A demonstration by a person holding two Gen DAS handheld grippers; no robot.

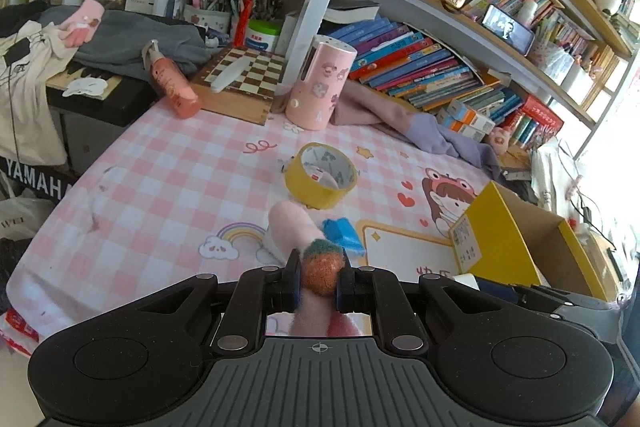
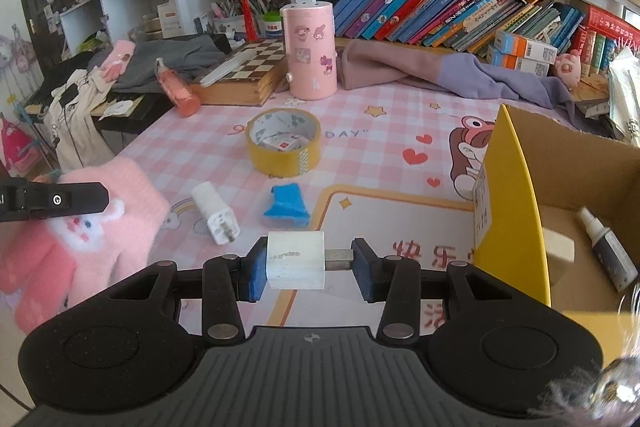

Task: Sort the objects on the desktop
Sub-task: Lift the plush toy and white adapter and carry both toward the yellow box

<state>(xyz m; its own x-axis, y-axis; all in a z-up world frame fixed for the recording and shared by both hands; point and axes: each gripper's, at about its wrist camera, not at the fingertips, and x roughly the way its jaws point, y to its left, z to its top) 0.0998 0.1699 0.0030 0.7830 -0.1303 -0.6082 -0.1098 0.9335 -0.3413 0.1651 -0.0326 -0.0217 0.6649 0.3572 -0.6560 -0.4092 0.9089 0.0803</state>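
The left tool point(image 1: 318, 281) is clamping a fuzzy pink knitted glove point(image 1: 298, 231) above the pink checkered desk point(image 1: 160, 163). The right tool point(image 2: 308, 263) is gripping a white cube-shaped charger plug point(image 2: 296, 261) beside the open yellow cardboard box point(image 2: 516, 211).

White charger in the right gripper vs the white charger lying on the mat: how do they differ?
The held charger is clamped in the right gripper, off the mat; the loose charger lies free on the mat beside the blue eraser. The held one has its metal end pointing sideways at one pad; the loose one shows its prongs to the camera. Both are white blocks.
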